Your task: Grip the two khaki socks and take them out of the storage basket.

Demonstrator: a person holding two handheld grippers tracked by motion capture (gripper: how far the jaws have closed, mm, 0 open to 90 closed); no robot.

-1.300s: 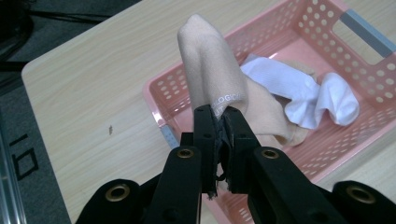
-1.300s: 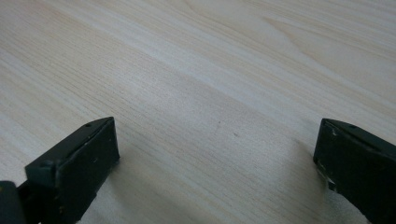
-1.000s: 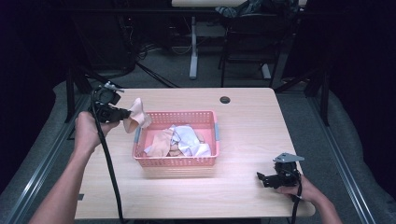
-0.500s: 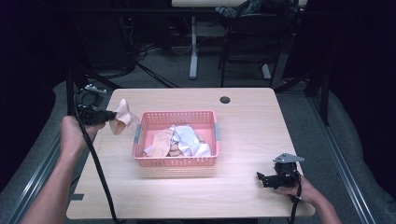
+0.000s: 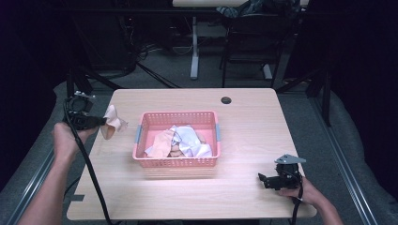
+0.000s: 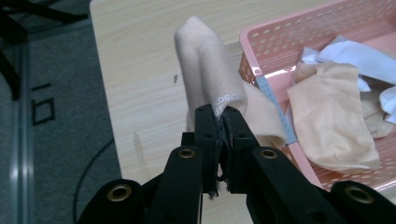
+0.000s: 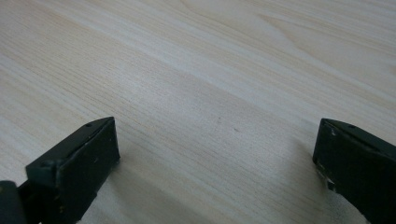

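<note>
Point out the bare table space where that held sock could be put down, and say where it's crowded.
Bare wood lies left of the pink basket, under the peach sock held by the left gripper. Another wide patch lies right of the basket, above the right gripper, up to the black grommet. Crowded: the basket, heaped with cloths.

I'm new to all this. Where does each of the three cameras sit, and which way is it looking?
High view: above the person's side, looking forward and down on the light wooden table; both forearms, left tool, right tool.
Left gripper view: on the left tool, facing the peach cloth it pinches; black jaws show.
Right gripper view: on the right tool, facing bare tabletop; jaws apart.
Shared: high and left views show the pink plastic basket.
</note>
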